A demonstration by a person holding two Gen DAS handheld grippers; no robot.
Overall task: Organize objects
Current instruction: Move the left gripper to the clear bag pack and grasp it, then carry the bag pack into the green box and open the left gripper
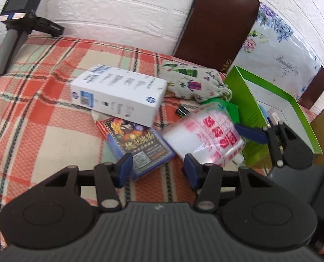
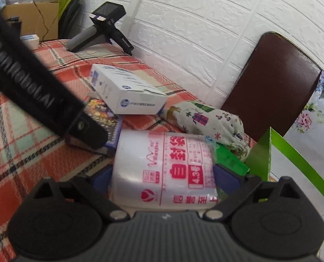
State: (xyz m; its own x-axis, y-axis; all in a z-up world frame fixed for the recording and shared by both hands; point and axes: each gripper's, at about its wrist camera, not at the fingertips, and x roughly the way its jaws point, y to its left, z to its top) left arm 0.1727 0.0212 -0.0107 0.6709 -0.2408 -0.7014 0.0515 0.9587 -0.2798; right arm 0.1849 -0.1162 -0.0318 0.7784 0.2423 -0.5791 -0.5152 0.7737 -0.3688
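Note:
A clear pack of zip bags (image 2: 162, 170) with red print lies on the checked cloth (image 1: 42, 100), and my right gripper (image 2: 162, 175) straddles it with its jaws wide, the pads beside the pack's edges. In the left wrist view the same pack (image 1: 205, 137) has one blue finger (image 1: 251, 133) of that gripper at its right edge. My left gripper (image 1: 157, 169) hangs open low over the cloth, with the near corner of a colourful card box (image 1: 140, 146) between its fingers. A white printed box (image 1: 118, 96) rests partly on the card box.
A Christmas-print fabric pouch (image 1: 190, 83) lies behind the pack. An open green box (image 1: 271, 100) stands at the right beside a green packet (image 1: 227, 107). A black handheld device (image 1: 16, 21) stands at the far left. A brown chair back (image 1: 218, 21) leans on the white wall.

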